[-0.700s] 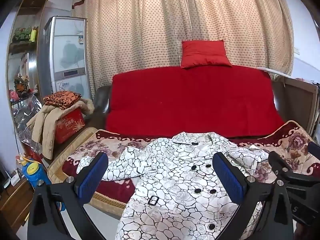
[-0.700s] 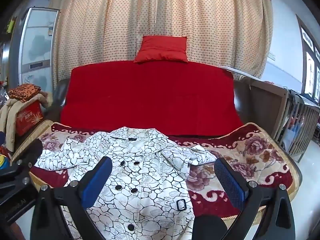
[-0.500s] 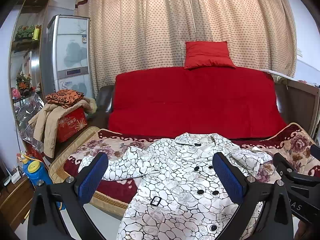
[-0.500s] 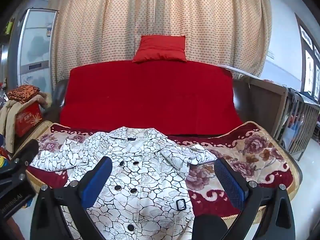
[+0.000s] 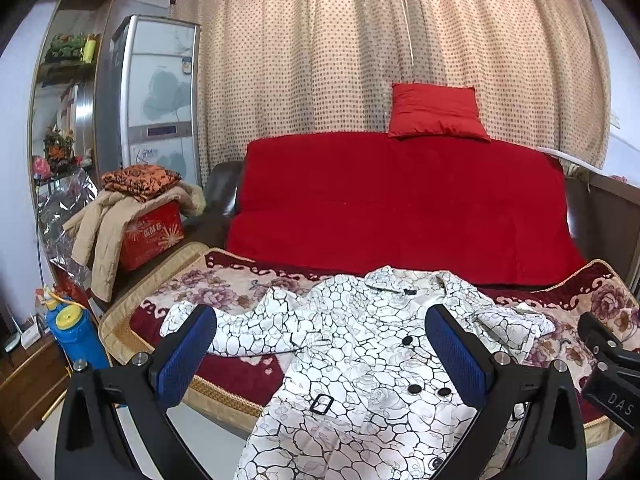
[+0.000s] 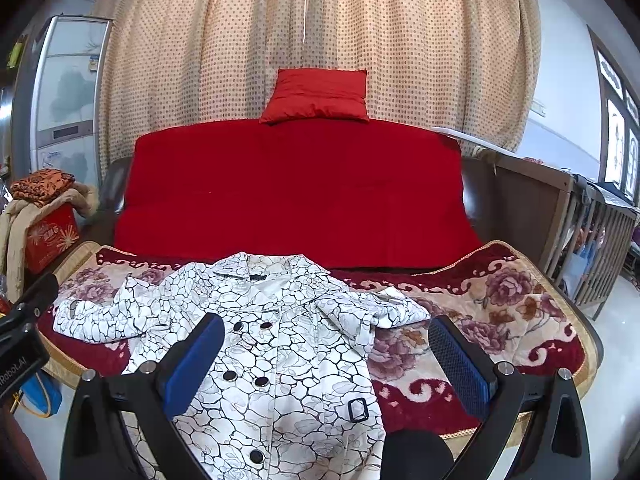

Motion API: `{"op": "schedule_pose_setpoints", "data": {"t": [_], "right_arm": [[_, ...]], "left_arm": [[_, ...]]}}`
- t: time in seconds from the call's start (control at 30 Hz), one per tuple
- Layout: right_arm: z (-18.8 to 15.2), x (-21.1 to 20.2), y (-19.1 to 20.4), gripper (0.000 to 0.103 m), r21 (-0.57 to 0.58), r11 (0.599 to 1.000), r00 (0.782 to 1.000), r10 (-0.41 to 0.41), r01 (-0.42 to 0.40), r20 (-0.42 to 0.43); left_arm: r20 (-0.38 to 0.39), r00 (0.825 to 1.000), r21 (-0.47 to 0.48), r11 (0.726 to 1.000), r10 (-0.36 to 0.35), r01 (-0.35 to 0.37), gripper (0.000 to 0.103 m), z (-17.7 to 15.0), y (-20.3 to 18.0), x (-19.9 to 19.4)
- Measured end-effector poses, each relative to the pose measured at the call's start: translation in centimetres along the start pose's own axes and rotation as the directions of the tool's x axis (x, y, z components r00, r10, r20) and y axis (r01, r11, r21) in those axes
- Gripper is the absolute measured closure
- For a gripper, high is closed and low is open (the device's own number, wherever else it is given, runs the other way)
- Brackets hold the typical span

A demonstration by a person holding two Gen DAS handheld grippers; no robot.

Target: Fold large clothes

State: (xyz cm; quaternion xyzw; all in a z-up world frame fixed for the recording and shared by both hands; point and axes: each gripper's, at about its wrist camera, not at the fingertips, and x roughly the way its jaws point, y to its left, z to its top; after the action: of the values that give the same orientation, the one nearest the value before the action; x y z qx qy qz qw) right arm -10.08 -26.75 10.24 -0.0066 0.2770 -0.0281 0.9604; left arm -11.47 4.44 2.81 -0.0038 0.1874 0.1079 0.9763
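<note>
A white coat [image 5: 360, 356] with a black crackle pattern, black buttons and a belt buckle lies face up on the floral blanket [image 5: 224, 284] of the sofa seat, hem hanging over the front edge. Its left sleeve stretches out to the left; the right sleeve is folded in. The coat also shows in the right wrist view [image 6: 280, 340]. My left gripper [image 5: 320, 356] is open and empty, held above the coat's lower half. My right gripper [image 6: 328, 360] is open and empty, above the coat's right side. Neither touches the cloth.
A red sofa back [image 5: 400, 208] with a red cushion [image 5: 436, 116] stands behind. A red box [image 5: 152, 236] with piled clothes sits at the left, a blue bottle [image 5: 72, 336] on the floor. A wooden crib rail [image 6: 592, 236] stands right.
Both grippers have drawn back and risen slightly, so the coat sits lower and smaller in view. Both stay open and the coat has not moved.
</note>
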Motion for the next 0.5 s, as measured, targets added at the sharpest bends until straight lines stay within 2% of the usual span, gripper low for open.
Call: {"op": "schedule_pose_setpoints", "data": {"t": [0.13, 0.33, 0.5], "right_arm": [[-0.1, 0.1, 0.1, 0.000, -0.019, 1.000, 1.000, -0.007, 0.007, -0.012], [-0.2, 1.2, 0.0, 0.000, 0.016, 1.000, 1.000, 0.008, -0.008, -0.018], [-0.3, 2.3, 0.1, 0.000, 0.005, 1.000, 1.000, -0.004, 0.004, 0.028]], "left_arm": [[-0.032, 0.999, 0.008, 1.000, 0.030, -0.029, 0.000, -0.4, -0.1, 1.2], [-0.065, 0.998, 0.007, 1.000, 0.024, -0.023, 0.000, -0.8, 0.0, 2.8], [-0.067, 0.998, -0.008, 1.000, 0.021, -0.021, 0.000, -0.7, 0.2, 3.8]]}}
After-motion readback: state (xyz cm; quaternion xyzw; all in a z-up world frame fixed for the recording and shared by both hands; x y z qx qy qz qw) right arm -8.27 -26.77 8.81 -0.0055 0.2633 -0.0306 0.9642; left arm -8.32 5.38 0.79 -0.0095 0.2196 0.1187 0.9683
